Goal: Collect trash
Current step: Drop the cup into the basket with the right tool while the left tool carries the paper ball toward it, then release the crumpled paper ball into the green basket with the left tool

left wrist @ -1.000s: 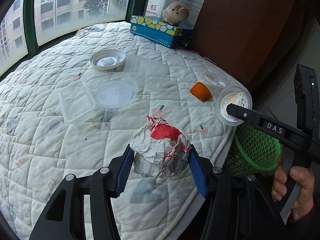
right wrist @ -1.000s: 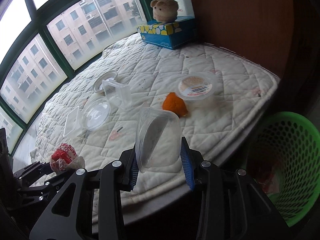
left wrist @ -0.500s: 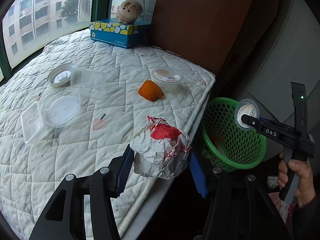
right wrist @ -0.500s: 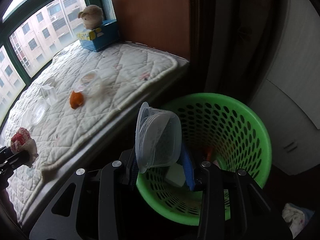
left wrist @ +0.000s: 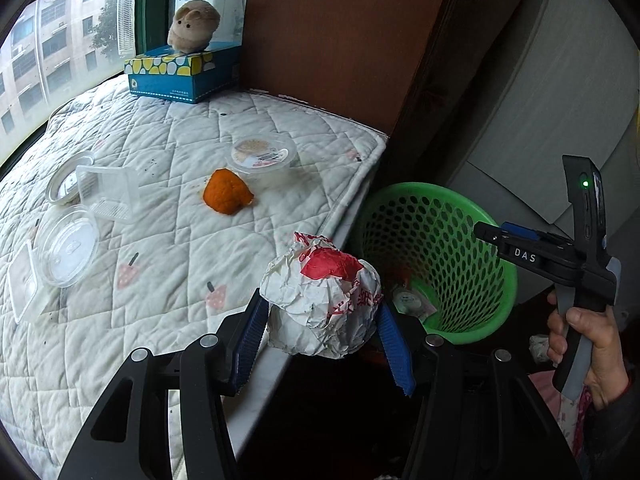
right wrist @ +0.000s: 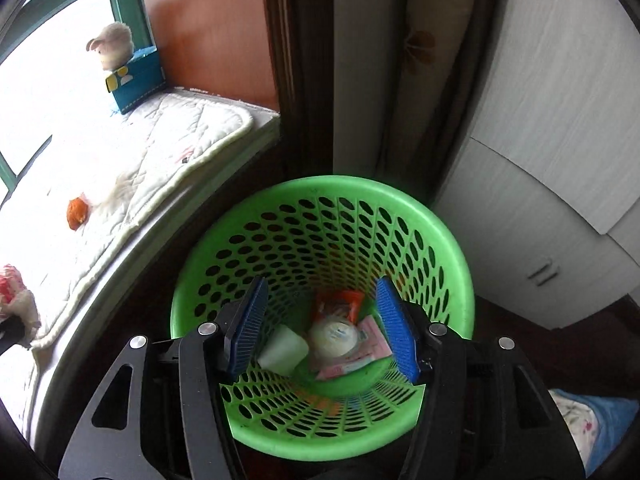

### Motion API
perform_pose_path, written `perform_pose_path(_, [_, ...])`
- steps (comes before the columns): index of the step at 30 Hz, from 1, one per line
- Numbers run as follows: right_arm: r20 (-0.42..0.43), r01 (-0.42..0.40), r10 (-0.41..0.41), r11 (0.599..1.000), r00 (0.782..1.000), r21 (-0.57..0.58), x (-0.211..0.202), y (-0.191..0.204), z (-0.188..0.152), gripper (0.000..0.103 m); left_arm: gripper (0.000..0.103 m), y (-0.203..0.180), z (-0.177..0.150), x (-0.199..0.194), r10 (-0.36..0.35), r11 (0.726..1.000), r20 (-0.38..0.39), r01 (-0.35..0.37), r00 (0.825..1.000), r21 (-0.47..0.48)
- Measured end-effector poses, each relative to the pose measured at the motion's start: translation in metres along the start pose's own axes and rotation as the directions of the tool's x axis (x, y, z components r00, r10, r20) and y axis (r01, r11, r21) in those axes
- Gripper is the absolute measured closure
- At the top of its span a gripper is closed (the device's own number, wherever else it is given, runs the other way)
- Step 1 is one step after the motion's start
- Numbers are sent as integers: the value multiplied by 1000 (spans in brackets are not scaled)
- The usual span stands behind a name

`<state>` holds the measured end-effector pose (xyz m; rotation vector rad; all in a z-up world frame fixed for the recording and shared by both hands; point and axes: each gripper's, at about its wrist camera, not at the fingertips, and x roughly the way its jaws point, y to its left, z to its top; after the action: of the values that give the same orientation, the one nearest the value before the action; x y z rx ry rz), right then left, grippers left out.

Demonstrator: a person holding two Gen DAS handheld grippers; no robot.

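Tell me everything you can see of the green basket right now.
The green basket is a round plastic bin with a smooth rim and walls pierced by rows of oval holes, narrowing toward the bottom. It stands upright on the floor beside the edge of the quilted mattress. At its bottom lie a clear plastic cup, a white block, pink packets and an orange wrapper. The right gripper hangs open above its mouth, touching nothing.

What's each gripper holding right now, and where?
Left gripper clamps the crumpled white-and-red paper wrapper ball by its lower sides. Right gripper is open and empty above the green plastic mesh basket.
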<state>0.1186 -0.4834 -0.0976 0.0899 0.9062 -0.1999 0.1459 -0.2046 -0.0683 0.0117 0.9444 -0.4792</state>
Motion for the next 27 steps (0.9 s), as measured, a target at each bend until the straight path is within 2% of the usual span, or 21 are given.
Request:
perform_pose_path(4, [23, -13, 13, 1000, 1000, 12, -14, -9, 0, 45, 50, -17, 7, 13, -21, 999, -10, 21, 1000, 28])
perform_pose_path(7, [50, -22, 21, 1000, 999, 21, -27, -14, 1, 38, 50, -32, 12, 26, -34, 998, -19, 35, 999, 54])
perform_pose_path(19, [116, -50, 43, 997, 992, 64, -66, -38, -2, 33, 49, -89, 23, 79, -105, 987, -100, 116, 989, 114])
perform_pose_path(23, [122, -54, 45, 996, 991, 75, -70, -44, -5, 32, 46, -98, 25, 90, -124, 984, -123, 138, 985, 113])
perform_pose_path(25, [122, -60, 50, 995, 991, 81, -71, -46, -7, 32, 39, -100, 25, 93, -138, 983, -131, 152, 982, 104])
perform_pose_path(27, [123, -63, 52, 994, 991, 85, -72, -48, -8, 32, 36, -99, 24, 93, -152, 982, -127, 164, 980, 89])
